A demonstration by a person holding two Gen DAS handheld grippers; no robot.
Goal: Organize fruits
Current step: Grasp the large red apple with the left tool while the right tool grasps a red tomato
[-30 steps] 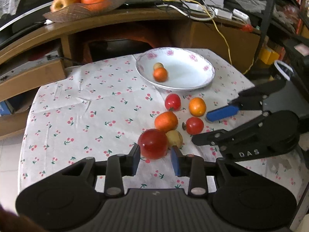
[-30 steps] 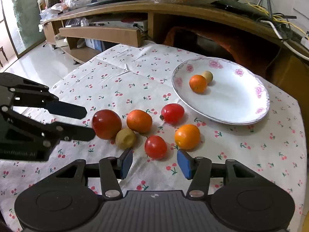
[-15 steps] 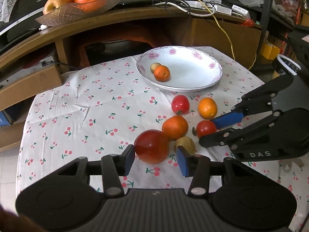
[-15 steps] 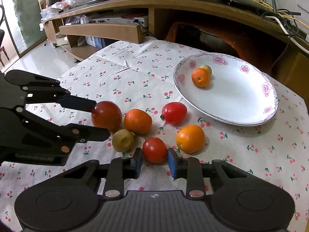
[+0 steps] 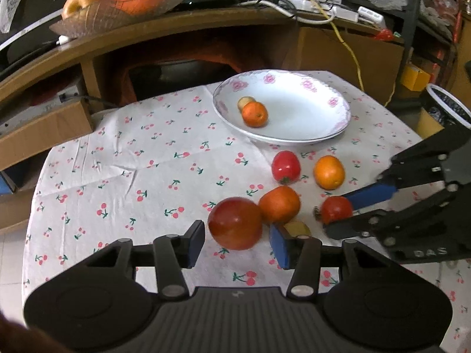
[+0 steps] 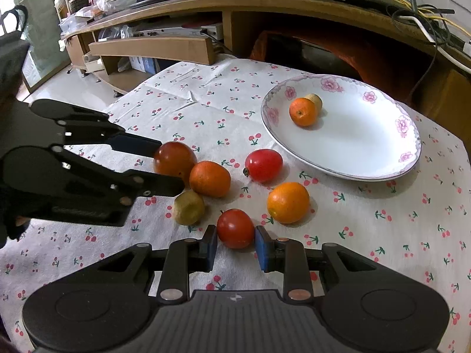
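My left gripper [image 5: 237, 242] is open, its fingers on either side of a big red apple [image 5: 235, 223] on the cherry-print tablecloth [image 5: 141, 158]. My right gripper [image 6: 235, 247] is shut on a small red tomato [image 6: 235, 229], also seen in the left wrist view [image 5: 335, 209]. Nearby lie an orange fruit [image 6: 209, 179], a small yellow-brown fruit [image 6: 189, 207], another red tomato [image 6: 263, 165] and an orange [image 6: 288, 202]. A white floral plate [image 6: 368, 147] holds a small orange [image 6: 303, 111] and a yellow-brown fruit [image 6: 315, 100].
A wooden TV stand [image 5: 176, 26] runs behind the table, with a glass bowl of fruit [image 5: 117, 8] and cables on it. A bin [image 5: 447, 106] stands at the right. The table's edges fall away at the left and front.
My right gripper has closed on the small red tomato. My left gripper has come forward so its open fingers straddle the big red apple.
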